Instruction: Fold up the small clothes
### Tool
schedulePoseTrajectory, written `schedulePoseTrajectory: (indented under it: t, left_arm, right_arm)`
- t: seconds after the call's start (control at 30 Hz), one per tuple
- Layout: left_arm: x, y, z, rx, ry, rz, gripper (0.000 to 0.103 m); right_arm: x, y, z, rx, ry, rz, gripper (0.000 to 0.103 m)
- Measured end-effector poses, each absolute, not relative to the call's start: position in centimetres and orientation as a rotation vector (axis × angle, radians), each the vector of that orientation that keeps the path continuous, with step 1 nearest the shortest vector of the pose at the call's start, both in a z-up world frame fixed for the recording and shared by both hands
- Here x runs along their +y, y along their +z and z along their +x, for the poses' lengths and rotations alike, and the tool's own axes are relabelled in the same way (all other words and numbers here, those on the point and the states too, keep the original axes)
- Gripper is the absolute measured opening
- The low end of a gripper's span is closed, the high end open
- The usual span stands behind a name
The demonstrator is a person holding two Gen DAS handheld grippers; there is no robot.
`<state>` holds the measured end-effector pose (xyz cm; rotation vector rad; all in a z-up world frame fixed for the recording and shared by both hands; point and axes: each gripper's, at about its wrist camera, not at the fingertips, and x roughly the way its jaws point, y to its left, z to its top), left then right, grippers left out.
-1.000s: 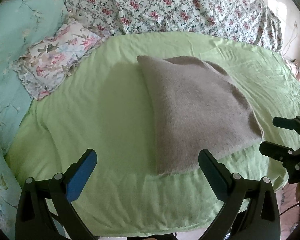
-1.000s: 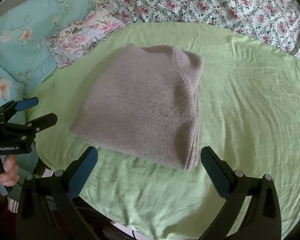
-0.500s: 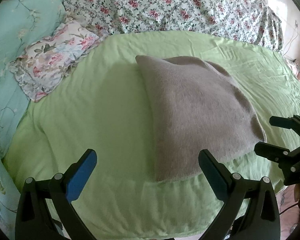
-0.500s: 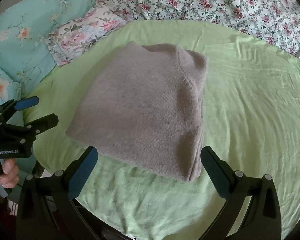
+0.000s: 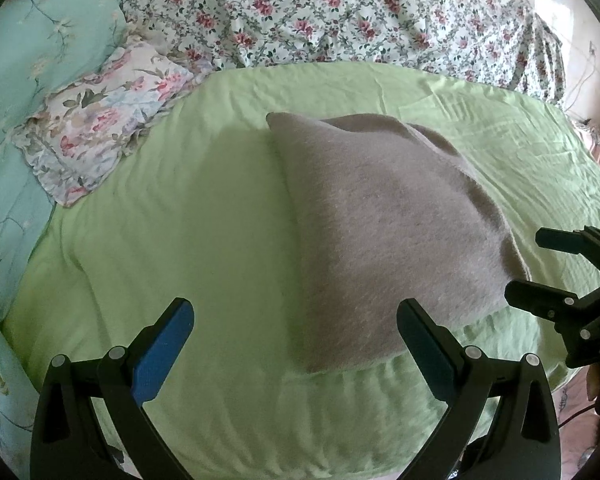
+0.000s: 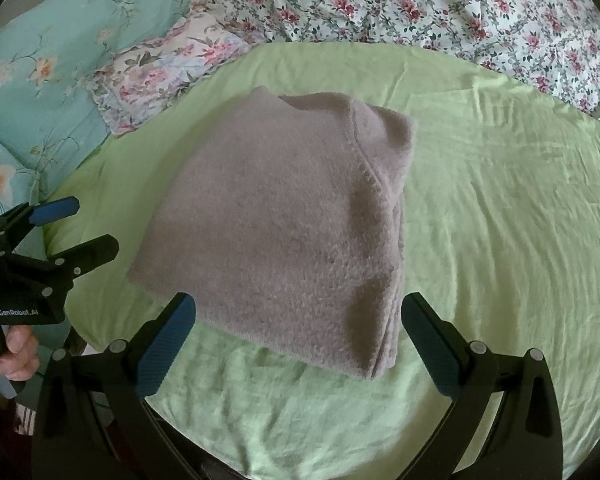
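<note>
Support surface: bed (image 5: 204, 216), covered by a light green sheet (image 6: 500, 208), lightly creased, with sharper wrinkles toward the far right. Near edge of the sheet rounds downward in both wrist views.

On the sheet: one grey fuzzy sweater (image 5: 384, 216), folded into a compact rectangle, stacked layers visible along its right edge in the right wrist view. It lies flat, near the front edge.

Far side: white quilt with a red flower print (image 5: 340, 12), bunched. Far left: teal flowered blanket (image 6: 52, 52); a pale floral pillow (image 5: 100, 120) rests against it, its corner overlapping the green sheet.
</note>
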<state>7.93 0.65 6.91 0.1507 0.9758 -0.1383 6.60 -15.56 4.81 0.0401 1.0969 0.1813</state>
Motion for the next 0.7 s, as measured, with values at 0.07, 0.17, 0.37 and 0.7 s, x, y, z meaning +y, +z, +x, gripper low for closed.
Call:
schedulePoseTrajectory:
  t: [0.07, 0.17, 0.37, 0.7]
  left_arm:
    - [0.61, 6.93, 7.93, 0.976, -0.139, 0.15, 0.102]
    - [0.53, 7.07, 7.8, 0.971, -0.139, 0.149, 0.102]
    - [0.37, 7.19, 7.68, 0.97, -0.14, 0.145, 0.102]
    - [0.36, 7.31, 7.65, 0.968, -0.138, 0.142, 0.102]
  right_arm:
    - [-15.58, 4.82, 6.68, 1.097, 0.182, 0.04, 0.102]
    - [-15.69, 4.82, 6.72, 1.093, 0.183, 0.041, 0.102]
    - [-15.53, 4.86, 6.64, 1.092, 0.18, 0.044, 0.102]
    - [-15.25, 5.0, 6.45, 1.084, 0.177, 0.051, 0.102]
